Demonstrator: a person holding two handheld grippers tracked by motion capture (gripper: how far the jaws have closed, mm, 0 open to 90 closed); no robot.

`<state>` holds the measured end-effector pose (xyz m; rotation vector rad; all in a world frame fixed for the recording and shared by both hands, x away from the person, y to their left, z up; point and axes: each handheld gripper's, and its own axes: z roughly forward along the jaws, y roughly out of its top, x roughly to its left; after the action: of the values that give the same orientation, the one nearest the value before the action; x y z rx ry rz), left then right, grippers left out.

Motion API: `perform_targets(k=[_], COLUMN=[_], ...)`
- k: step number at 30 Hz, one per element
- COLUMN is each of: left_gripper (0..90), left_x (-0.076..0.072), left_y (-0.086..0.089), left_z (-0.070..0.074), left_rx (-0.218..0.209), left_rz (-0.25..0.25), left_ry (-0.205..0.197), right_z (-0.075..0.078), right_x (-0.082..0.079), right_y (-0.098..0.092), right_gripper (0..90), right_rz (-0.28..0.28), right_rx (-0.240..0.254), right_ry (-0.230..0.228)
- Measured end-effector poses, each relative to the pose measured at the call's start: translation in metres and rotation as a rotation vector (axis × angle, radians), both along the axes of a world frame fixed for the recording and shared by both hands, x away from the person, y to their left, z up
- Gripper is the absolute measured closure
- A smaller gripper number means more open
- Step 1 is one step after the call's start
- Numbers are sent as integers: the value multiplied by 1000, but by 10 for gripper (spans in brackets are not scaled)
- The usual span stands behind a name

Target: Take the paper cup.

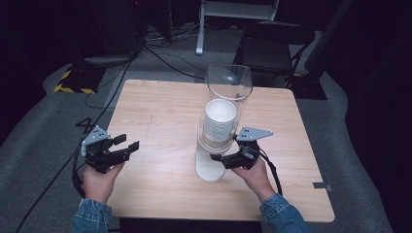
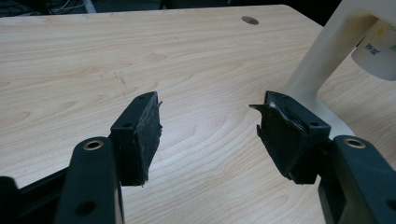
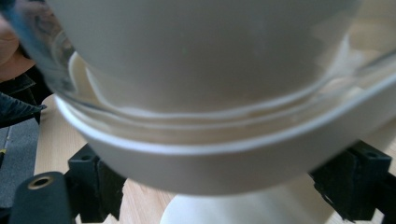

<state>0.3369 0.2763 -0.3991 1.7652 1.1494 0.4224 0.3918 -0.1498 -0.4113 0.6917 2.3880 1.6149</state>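
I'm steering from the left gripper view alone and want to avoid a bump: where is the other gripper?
Observer: The right gripper is at the cup dispenser, low by its white stand, seen in the high view.
Operator: Is it gripping anything?
Observer: Its jaws stand open on either side of the dispenser's white collar; I cannot tell whether the pads touch it.
Operator: What's in the dispenser?
Observer: A stack of white paper cups sits inside its clear tube.
Operator: And my own gripper?
Observer: The left gripper is open and holds nothing, over the table near its left edge, well apart from the dispenser.
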Motion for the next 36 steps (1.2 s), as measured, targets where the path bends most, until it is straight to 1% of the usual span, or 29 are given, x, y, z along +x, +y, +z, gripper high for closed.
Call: perform_targets(k=[2, 3, 6, 7, 10, 11, 13, 14, 16, 17, 19, 21, 22, 24, 26, 32, 36], left_gripper=[384, 384, 384, 384, 384, 384, 384, 384, 384, 384, 384, 383, 383, 383, 383, 383, 383], left_x=[0, 0, 1, 0, 0, 0, 0, 0, 1, 1, 1, 1, 1, 1, 0, 1, 1], left_y=[0, 0, 0, 1, 2, 2, 1, 2, 1, 2, 2, 2, 2, 2, 2, 1, 1], left_z=[0, -1, -2, -2, -3, -3, -4, -5, -5, -5, -5, -6, -6, -6, -6, -6, -6], left_rx=[1, 4, 4, 6, 6, 3, 3, 6, 4, 5, 6, 6, 5, 1, 4, 4, 2], left_rz=[-2, 1, 3, 4, 7, 8, 9, 8, 7, 7, 6, 6, 8, 8, 6, 5, 3], left_ry=[1, 1, 4, 4, 5, 6, 11, 14, 16, 15, 15, 17, 17, 16, 16, 17, 17], right_z=[-1, -2, -4, -4, -6, -7, -9, -10, -10, -10, -10, -10, -10, -11, -11, -11, -13], right_x=[0, 1, 3, 3, 3, 3, 3, 3, 3, 1, 0, -1, -1, 0, -1, -1, -2], right_y=[2, 3, 6, 6, 8, 8, 11, 11, 11, 12, 12, 11, 10, 8, 9, 9, 8], right_gripper=[126, 123, 123, 123, 123, 127, 149, 150, 156, 197, 213, 293, 314, 319, 322, 327, 329], right_rz=[-4, -10, -6, -3, 3, 7, 20, 18, 15, 7, 3, -18, -25, -23, -29, -27, -28], right_rx=[-5, -10, 4, 22, 30, 34, 52, 58, 61, 62, 58, 51, 52, 57, 49, 47, 41], right_ry=[-4, -15, -13, -15, -23, -29, -54, -63, -69, -85, -92, -107, -107, -103, -110, -118, -110])
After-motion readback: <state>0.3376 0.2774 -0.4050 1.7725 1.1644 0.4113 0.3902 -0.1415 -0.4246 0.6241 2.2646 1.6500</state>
